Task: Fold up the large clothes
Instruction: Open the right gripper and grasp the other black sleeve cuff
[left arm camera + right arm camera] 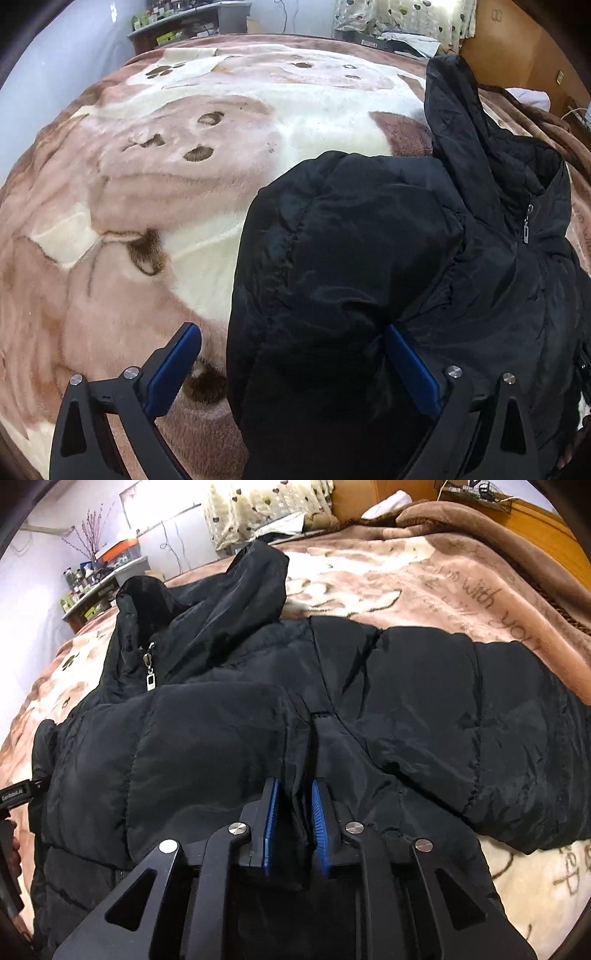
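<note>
On the bear-print blanket [177, 192], a black puffer jacket [406, 709] is spread, its long axis running from the collar zipper [150, 675] toward the hem. Left gripper [291, 354] is held wide, jacket edge lying loose between its jaws. Right gripper [294, 805] is narrowly parted, a fold between but seemingly unpinched, nearer the jacket's middle.
</note>
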